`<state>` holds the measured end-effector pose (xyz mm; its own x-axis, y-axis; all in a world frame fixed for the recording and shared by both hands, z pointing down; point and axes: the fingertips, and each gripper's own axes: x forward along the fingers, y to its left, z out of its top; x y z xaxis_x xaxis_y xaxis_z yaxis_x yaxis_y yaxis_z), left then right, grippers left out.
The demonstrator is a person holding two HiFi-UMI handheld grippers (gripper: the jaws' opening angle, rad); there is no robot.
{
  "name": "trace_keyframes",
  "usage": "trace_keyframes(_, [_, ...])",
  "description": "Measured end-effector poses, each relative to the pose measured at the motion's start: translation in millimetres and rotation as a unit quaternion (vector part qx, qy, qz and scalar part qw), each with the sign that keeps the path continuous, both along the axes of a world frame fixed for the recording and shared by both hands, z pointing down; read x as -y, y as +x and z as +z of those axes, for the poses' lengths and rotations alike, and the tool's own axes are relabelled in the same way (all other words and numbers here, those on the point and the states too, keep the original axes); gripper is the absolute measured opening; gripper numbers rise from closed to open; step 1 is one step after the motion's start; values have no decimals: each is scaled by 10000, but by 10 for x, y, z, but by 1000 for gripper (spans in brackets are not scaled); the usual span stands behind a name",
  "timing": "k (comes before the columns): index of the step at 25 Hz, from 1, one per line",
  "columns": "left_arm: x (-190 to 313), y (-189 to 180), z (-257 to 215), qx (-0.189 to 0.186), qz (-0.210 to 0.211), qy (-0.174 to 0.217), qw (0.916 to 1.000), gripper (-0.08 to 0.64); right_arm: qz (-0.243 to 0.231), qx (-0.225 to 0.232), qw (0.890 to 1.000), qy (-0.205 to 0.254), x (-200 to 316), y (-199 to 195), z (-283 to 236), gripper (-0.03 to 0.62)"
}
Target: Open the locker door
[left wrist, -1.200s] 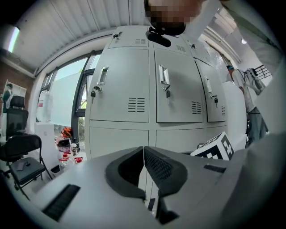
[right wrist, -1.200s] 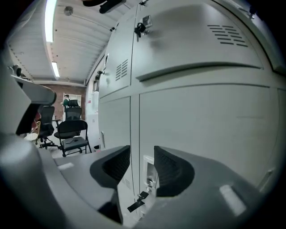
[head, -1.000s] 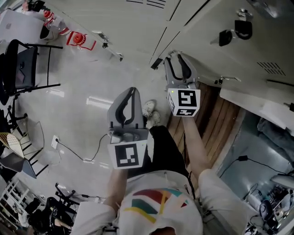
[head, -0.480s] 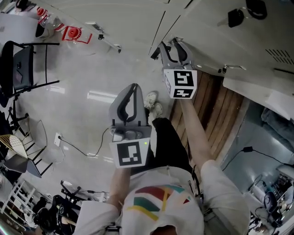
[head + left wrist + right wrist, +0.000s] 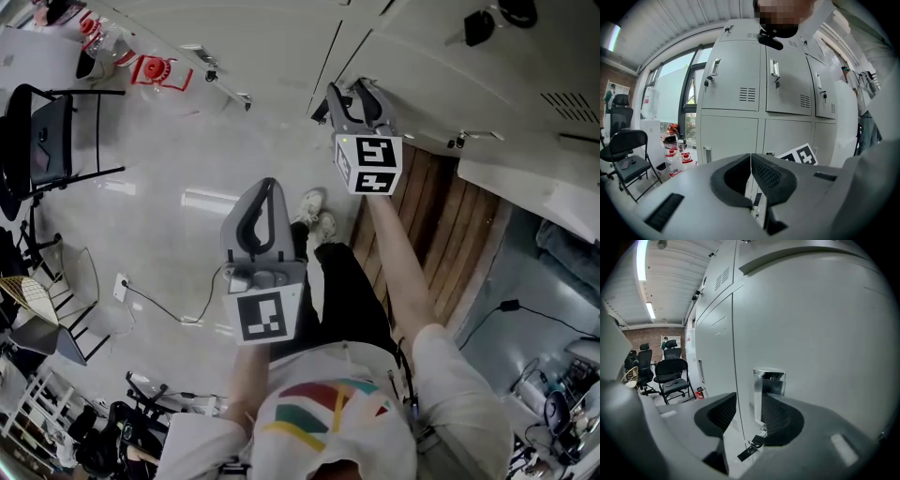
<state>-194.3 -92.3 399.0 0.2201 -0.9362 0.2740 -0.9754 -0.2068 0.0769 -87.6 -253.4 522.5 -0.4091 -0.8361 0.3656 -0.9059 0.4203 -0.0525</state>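
The grey locker door [image 5: 811,333] fills the right gripper view, with a chrome handle [image 5: 766,390] on its left edge. Below the handle a key with a black tag [image 5: 752,446] hangs from the lock. My right gripper [image 5: 749,399] is open, with one jaw on each side of the handle. The handle stands close to the right jaw and apart from the left one. In the head view the right gripper [image 5: 347,89] is up against the lockers [image 5: 412,56]. My left gripper [image 5: 270,183] hangs back over the floor, shut on nothing [image 5: 751,161].
A black folding chair [image 5: 56,131] and red-capped bottles [image 5: 155,70] stand at the left. A cable [image 5: 178,314] runs across the pale floor. Wooden boards [image 5: 441,225] lie beneath the lockers at the right. The person's shoes [image 5: 314,211] are between the grippers.
My right gripper has moved up closer to the locker door. The left gripper has stayed about where it was, still shut.
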Motion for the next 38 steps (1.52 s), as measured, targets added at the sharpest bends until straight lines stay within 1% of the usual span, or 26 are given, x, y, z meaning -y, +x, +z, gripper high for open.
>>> trace_keyframes(5, [-15, -15, -66, -4, -15, 96, 10000, 17, -15, -22, 10000, -57, -66, -10, 2, 155])
trace_keyframes(11, [-68, -42, -125, 56, -12, 96, 9999, 17, 186, -176, 9996, -137, -171, -20, 6, 155])
trace_keyframes(16, [-77, -72, -163, 112, 4, 128, 9999, 17, 403, -40, 9989, -226, -281, -5, -7, 143])
trace_keyframes(20, [-70, -57, -142, 128, 68, 68, 9999, 17, 418, -9, 9987, -308, -433, -1, -18, 132])
trace_keyframes(22, [-50, -5, -102, 140, 259, -5, 9996, 17, 384, 32, 9986, -353, -502, -6, -25, 132])
trace_keyframes(23, [-38, 48, -52, 108, 448, -90, 9989, 17, 357, 42, 9986, -382, -536, -5, -24, 132])
trace_keyframes(25, [-2, 173, 91, -74, 874, -272, 9958, 17, 280, 42, 9984, -487, -611, 1, -26, 132])
trace_keyframes(27, [68, 243, 232, -161, 1121, -295, 9931, 18, 158, -5, 9981, -599, -689, 18, -14, 132])
trace_keyframes(30, [243, 273, 372, -6, 1272, -203, 9917, 18, -108, -96, 9978, -654, -749, 54, 20, 125])
trace_keyframes(34, [417, 352, 428, -179, 1382, -152, 9901, 23, -394, -97, 9966, -711, -825, 73, 2, 109])
trace_keyframes(35, [431, 390, 433, -221, 1433, -162, 9893, 34, -450, -112, 9963, -719, -848, 76, -3, 109])
trace_keyframes(37, [419, 480, 466, -311, 1575, -268, 9867, 106, -537, -123, 9955, -768, -899, 78, -18, 108])
trace_keyframes(38, [397, 523, 489, -343, 1652, -343, 9851, 117, -577, -129, 9951, -788, -930, 83, -21, 107])
